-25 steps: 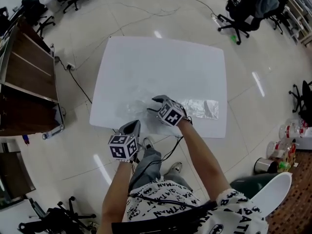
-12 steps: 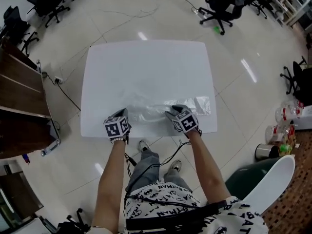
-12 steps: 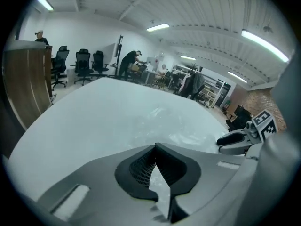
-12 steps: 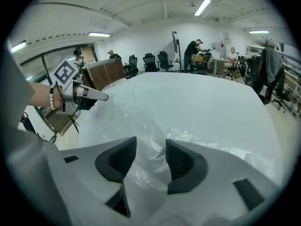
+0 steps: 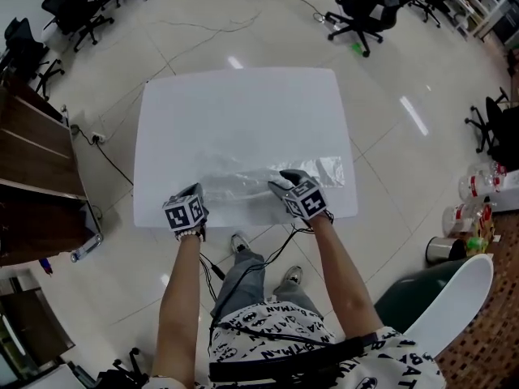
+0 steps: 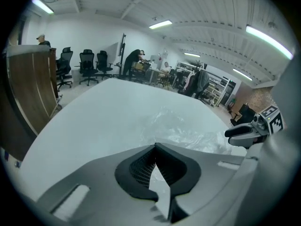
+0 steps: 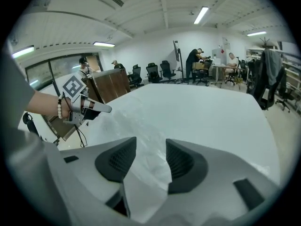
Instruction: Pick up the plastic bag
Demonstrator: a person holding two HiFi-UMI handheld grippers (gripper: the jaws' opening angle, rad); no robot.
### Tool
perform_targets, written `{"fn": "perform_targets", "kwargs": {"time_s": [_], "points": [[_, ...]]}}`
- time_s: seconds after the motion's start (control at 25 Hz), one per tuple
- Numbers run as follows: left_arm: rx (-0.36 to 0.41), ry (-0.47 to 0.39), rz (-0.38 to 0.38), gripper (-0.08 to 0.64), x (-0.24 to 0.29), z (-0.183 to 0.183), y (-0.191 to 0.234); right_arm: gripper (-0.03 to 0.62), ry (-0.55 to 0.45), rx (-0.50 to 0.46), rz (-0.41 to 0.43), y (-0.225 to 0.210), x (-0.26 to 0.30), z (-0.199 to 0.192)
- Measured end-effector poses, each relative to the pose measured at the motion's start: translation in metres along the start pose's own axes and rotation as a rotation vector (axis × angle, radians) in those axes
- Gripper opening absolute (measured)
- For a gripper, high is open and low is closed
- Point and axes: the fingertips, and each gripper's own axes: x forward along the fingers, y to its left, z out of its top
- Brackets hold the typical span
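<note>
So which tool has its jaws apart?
The right tool: its jaws, which have just been closing a little, stand apart with the plastic bag showing between them, unpinched. The left tool has its jaws together at the tips, short of the bag.

The clear, crinkled plastic bag (image 5: pixel 268 178) lies flat before me, along the white table's (image 5: pixel 243 104) near edge.
</note>
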Motion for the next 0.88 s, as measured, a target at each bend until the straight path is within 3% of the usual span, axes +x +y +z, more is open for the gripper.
{"fn": "perform_targets", "kwargs": {"time_s": [0.12, 0.28, 0.48, 0.6, 0.64, 0.88], "points": [[-0.026, -0.103, -0.023, 0.000, -0.040, 0.017, -0.018, 0.212, -0.077, -0.006, 0.001, 0.017, -0.033, 0.012], [-0.001, -0.207, -0.020, 0.000, -0.095, 0.018, -0.053, 0.210, -0.150, -0.004, 0.011, 0.045, -0.084, 0.003], [0.004, -0.272, -0.014, 0.000, -0.155, -0.018, -0.108, 0.039, -0.211, 0.030, 0.069, 0.072, -0.146, -0.026], [0.013, -0.274, -0.038, 0.000, -0.176, -0.045, -0.138, 0.032, -0.258, 0.111, 0.107, 0.084, -0.174, -0.044], [0.020, -0.271, -0.047, 0.002, -0.181, -0.053, -0.146, 0.003, -0.274, 0.132, 0.101, 0.086, -0.182, -0.049], [0.089, -0.270, -0.128, 0.002, -0.200, -0.069, -0.183, 0.001, -0.275, 0.258, -0.074, 0.074, -0.212, -0.071]]}}
